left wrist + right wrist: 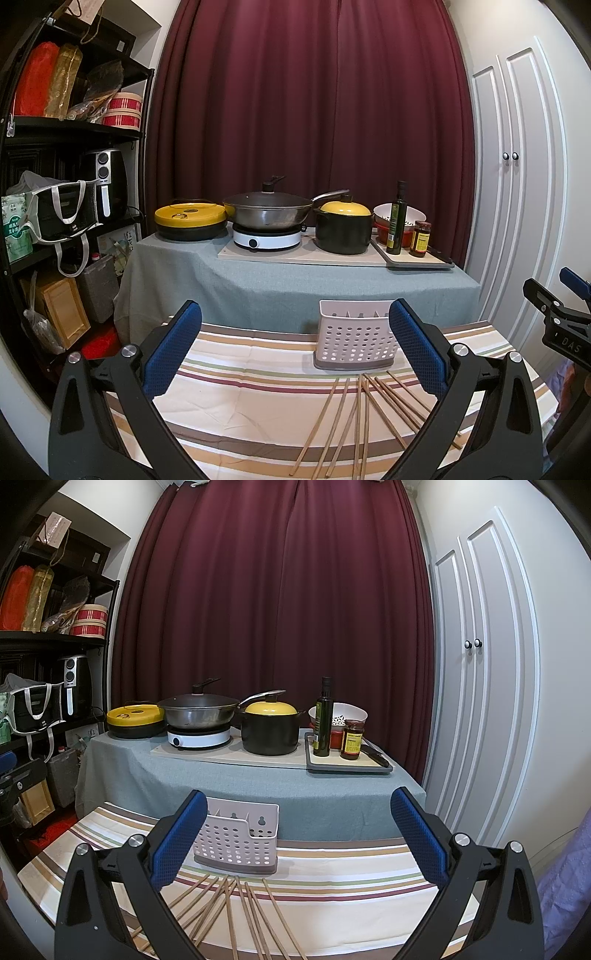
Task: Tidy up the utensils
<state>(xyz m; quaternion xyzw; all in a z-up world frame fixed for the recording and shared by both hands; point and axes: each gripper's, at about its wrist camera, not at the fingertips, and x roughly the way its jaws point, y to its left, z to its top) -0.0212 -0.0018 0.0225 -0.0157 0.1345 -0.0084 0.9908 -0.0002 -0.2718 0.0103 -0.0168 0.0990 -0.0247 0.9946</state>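
Observation:
Several wooden chopsticks (364, 417) (236, 912) lie fanned out on the striped tablecloth, just in front of a white perforated utensil holder (351, 341) (240, 840). The holder stands upright on a grey base and looks empty. My left gripper (295, 350) hangs open above the cloth, left of the chopsticks, with nothing between its blue pads. My right gripper (299, 838) is open too, holding nothing, with the holder behind its left finger. Part of the right gripper (557, 317) shows at the right edge of the left wrist view.
Behind the striped table (236, 387) stands a grey-clothed counter (295, 280) with a yellow-lidded pan, a wok on a hob, a black pot, an oil bottle (397, 221), a jar and a bowl. A black shelf rack (66, 184) fills the left. White cabinet doors (480, 664) stand right.

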